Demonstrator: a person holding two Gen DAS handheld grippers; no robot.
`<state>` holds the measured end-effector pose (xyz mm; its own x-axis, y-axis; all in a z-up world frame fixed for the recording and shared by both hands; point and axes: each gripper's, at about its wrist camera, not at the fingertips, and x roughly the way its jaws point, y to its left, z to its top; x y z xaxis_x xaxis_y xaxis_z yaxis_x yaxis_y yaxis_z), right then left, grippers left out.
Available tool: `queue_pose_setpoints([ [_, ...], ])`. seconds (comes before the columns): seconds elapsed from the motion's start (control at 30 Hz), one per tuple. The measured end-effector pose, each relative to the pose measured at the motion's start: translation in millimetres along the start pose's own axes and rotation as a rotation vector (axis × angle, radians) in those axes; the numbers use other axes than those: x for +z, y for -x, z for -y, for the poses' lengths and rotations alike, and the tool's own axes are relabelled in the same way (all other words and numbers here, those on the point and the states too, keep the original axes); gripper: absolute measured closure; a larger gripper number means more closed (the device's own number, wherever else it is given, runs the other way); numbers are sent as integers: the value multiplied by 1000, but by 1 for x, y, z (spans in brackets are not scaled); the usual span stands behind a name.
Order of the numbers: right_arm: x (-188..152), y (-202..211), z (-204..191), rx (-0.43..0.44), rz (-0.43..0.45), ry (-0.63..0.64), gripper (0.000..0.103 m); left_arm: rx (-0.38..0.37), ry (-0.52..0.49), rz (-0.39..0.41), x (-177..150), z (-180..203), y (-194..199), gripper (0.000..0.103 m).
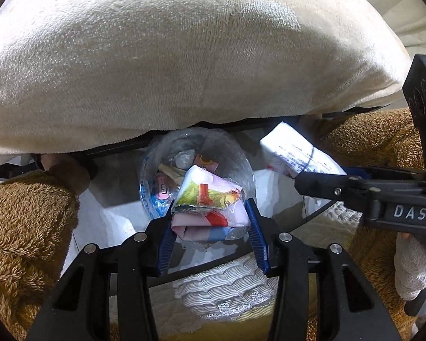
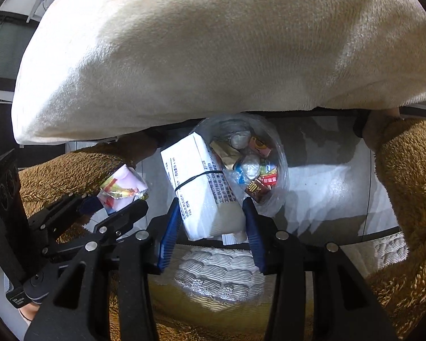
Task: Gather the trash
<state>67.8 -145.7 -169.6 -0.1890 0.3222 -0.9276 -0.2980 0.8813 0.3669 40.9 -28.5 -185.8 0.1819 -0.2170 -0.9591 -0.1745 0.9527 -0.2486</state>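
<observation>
Left item: crumpled pink plastic snack wrapper with yellow-green and red print (image 1: 210, 207), between the blue ribbed pads of the left gripper (image 1: 211, 227); both pads press its sides, so it is pinched.
Right item: white soft tissue pack with black print and a thin black band (image 2: 204, 187), between the pads of the right gripper (image 2: 213, 224). Left pad meets the pack's edge; contact at the right pad cannot be told, so a firm grip cannot be confirmed.
Receptacle: clear plastic bag-lined round bin (image 1: 153, 167), just ahead of the left gripper's tips and below them; ahead and right of the right gripper's tips (image 2: 278, 159).
Bin contents: small wrappers in red, brown, pink, silver foil (image 2: 255, 170).
Cross view: right gripper enters the left wrist view from the right edge, tissue pack at its tip (image 1: 295, 150).
Above tools: large cream plush cushion (image 1: 184, 56).
Sides: brown fleece sleeves (image 1: 22, 216).
Beneath tools: white lace-patterned cloth (image 2: 215, 278).
</observation>
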Motion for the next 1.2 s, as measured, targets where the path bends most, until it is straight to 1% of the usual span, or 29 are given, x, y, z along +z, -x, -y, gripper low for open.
queue_pose_setpoints([
  [0.07, 0, 0, 3, 7, 3, -13, 39, 8, 5, -5, 0, -1, -1, 48],
  [0.1, 0, 1, 4, 6, 4, -17, 38, 10, 11, -1, 0, -2, 0, 40],
  [0.13, 0, 1, 4, 4, 6, -20, 38, 9, 16, 3, 0, -2, 0, 39],
  [0.37, -1, 11, 1, 1, 47, -10, 38, -2, 27, 27, -1, -5, 7, 39],
  [0.53, -4, 25, 3, 21, 115, 11, 38, -8, 35, 75, -1, -8, 19, 39],
  [0.63, -4, 34, 3, 42, 158, 20, 38, -29, 32, 138, -2, -9, 31, 39],
  [0.73, -6, 45, 3, 60, 208, 34, 38, -26, 21, 206, -2, -8, 45, 39],
  [0.87, -8, 61, -1, 64, 288, 68, 38, -38, 16, 285, -1, -8, 62, 39],
  [1.1, -18, 101, -10, 41, 511, 168, 38, -27, -33, 485, -6, 0, 100, 39],
  [1.2, -22, 117, -12, 30, 599, 201, 38, -22, -47, 558, -9, 2, 116, 39],
])
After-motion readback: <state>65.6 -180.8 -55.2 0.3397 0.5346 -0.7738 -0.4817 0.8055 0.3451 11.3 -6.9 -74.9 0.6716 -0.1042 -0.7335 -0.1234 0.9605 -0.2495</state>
